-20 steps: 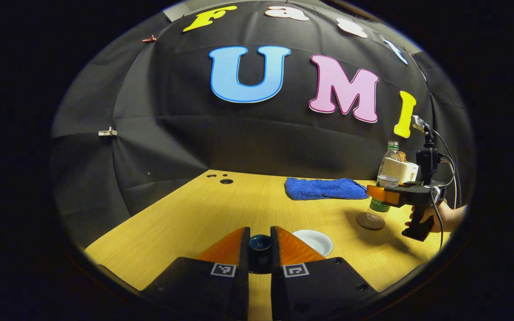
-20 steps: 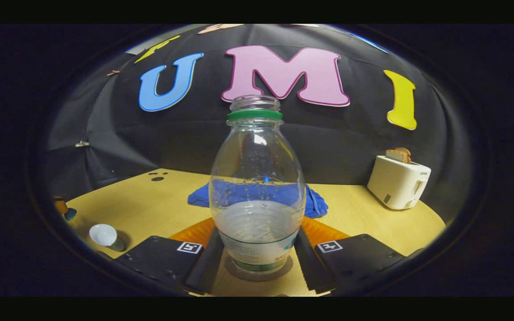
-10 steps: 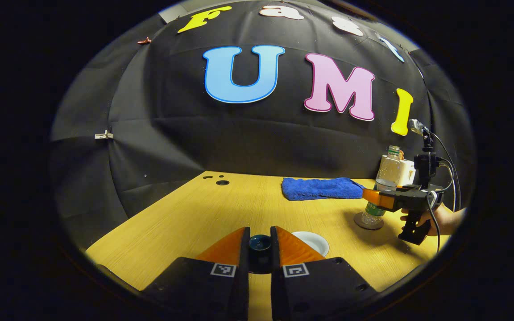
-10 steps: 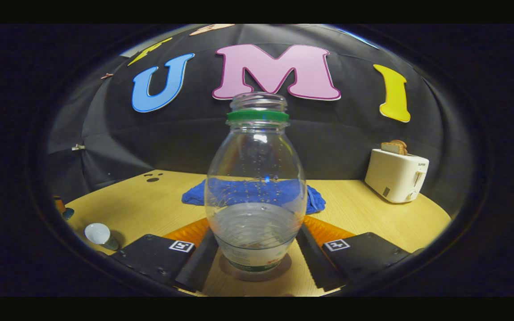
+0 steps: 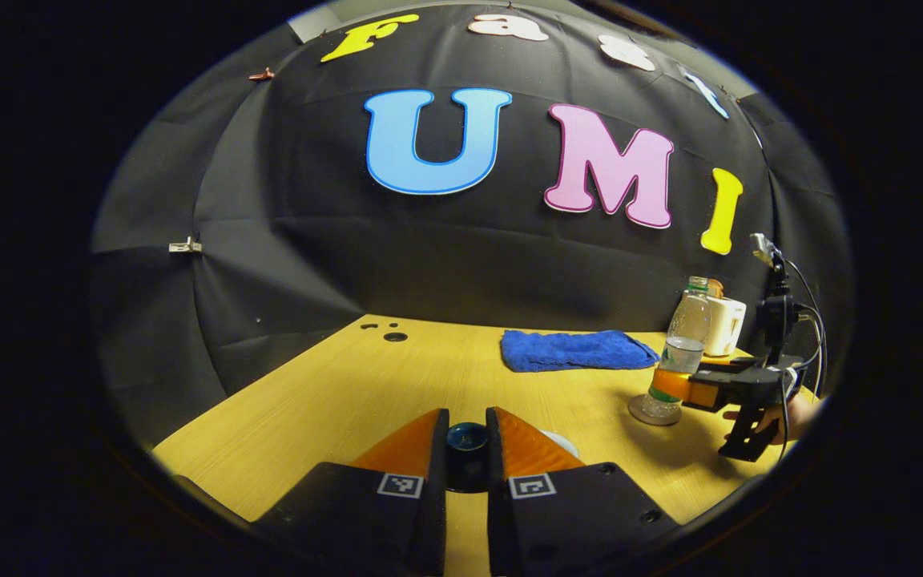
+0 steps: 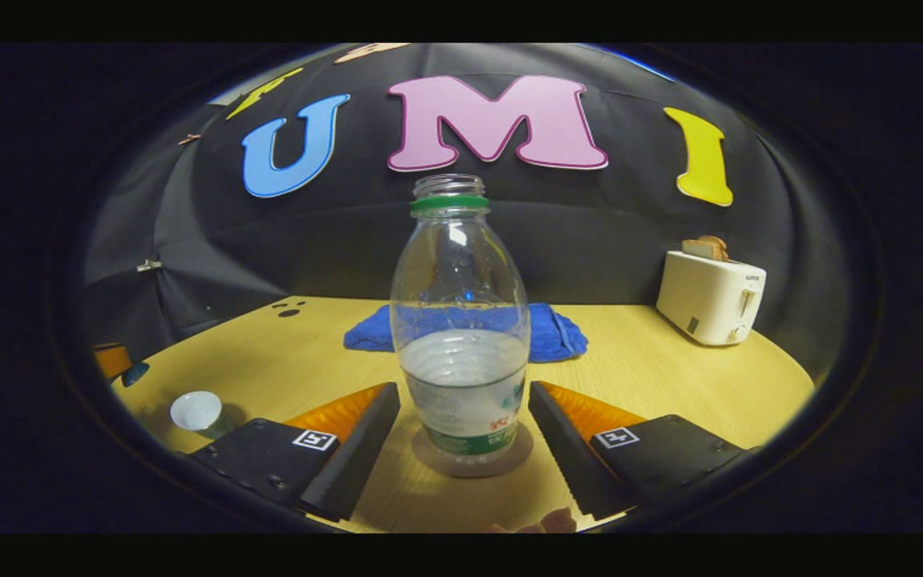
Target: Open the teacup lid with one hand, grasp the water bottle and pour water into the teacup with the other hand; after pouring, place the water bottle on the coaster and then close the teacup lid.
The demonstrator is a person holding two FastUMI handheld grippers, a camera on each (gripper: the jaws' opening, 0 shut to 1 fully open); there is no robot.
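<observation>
Right gripper [image 6: 461,417] has let go and backed off: fingers spread, flanking the water bottle [image 6: 461,336] upright on its coaster [image 6: 509,461], counter's right side. Left gripper [image 5: 466,449] pinches the teacup lid [image 5: 466,437], keeping the teacup [image 6: 199,412] open for recapping.

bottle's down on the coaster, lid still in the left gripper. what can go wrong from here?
1. The uncapped clear plastic water bottle stands on the round coaster, between the open right gripper fingers; a sideways pull-out might clip and tip it.
2. The left gripper pinches the small dark teacup lid by a narrow part; it could slip.
3. The white teacup looks tilted, so seating may miss.
</observation>
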